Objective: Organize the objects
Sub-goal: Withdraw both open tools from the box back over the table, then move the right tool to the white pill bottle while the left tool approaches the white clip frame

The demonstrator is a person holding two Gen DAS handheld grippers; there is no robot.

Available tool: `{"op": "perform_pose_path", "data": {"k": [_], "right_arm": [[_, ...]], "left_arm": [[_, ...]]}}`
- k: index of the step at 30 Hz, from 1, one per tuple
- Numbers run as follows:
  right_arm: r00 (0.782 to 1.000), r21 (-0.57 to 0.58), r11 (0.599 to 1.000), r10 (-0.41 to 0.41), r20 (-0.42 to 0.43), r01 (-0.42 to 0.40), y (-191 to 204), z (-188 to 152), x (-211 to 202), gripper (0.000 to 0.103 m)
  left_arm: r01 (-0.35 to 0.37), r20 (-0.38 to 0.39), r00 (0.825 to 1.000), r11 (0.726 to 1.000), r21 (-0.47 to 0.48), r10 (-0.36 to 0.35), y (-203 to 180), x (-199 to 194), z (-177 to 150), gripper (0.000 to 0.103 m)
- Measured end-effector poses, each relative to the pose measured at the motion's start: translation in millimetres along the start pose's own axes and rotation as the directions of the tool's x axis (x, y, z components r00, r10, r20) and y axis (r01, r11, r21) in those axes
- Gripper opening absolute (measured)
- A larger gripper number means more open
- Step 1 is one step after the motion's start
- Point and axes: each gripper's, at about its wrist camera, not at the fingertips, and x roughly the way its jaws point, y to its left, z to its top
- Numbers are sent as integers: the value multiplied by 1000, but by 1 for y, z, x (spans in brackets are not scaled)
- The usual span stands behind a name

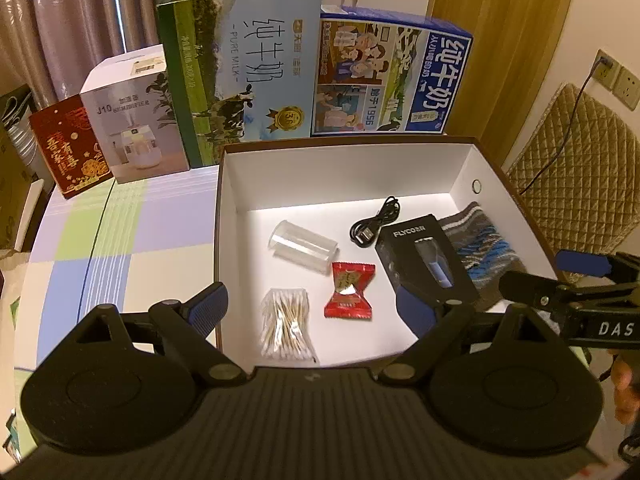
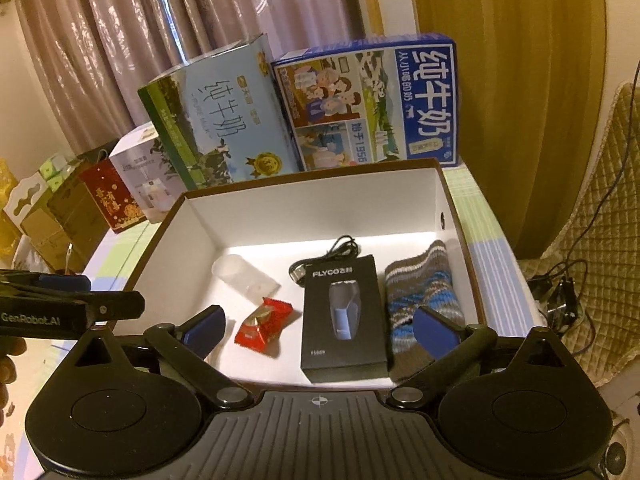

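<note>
Cardboard box, white inside with a dark outer rim, sits open on a checked tablecloth and holds all the loose items. Black rectangular shaver carton, smooth and matte, lies flat near the box's right side, its long axis running from near wall to far wall, printed brand end farthest from the camera. Knitted striped sock lies just beside it on the right, parallel. Coiled black cable sits behind the carton. Clear plastic cup lies on its side. Red crinkled candy wrapper and a bag of cotton swabs lie nearer the front wall. Left gripper hangs over the front wall, fingers spread wide, empty. Right gripper likewise spread and empty, the carton and wrapper apparently lying below its gap, untouched.
</note>
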Motion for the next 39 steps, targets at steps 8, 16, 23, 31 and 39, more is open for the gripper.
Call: {"op": "perform_pose_path", "data": {"k": [8,16,23,31,39], "right_arm": [[1000,20,1000,11,5,-11,3,-19,-24,98],[1000,24,1000,15,0,-15,6,-36,-46,98],[1000,26,1000,12,-20,-11,6,-54,-61,98],[998,15,1000,18,-57,-17,7,-74,-69,98],[994,8,1000,27,-104,-26,6,-92,-68,98]], "left_arm": [[0,-2,1000,999,-49,0,3,-25,-25,89],[2,-7,1000,997,-79,-3,4,-47,-48,89],[5,-19,1000,996,-89,-7,1,-60,-68,90],[11,-52,999,995,-100,-16,0,-68,-86,90],[-9,-86,996,994,-106,0,-4,-70,-105,90]]}}
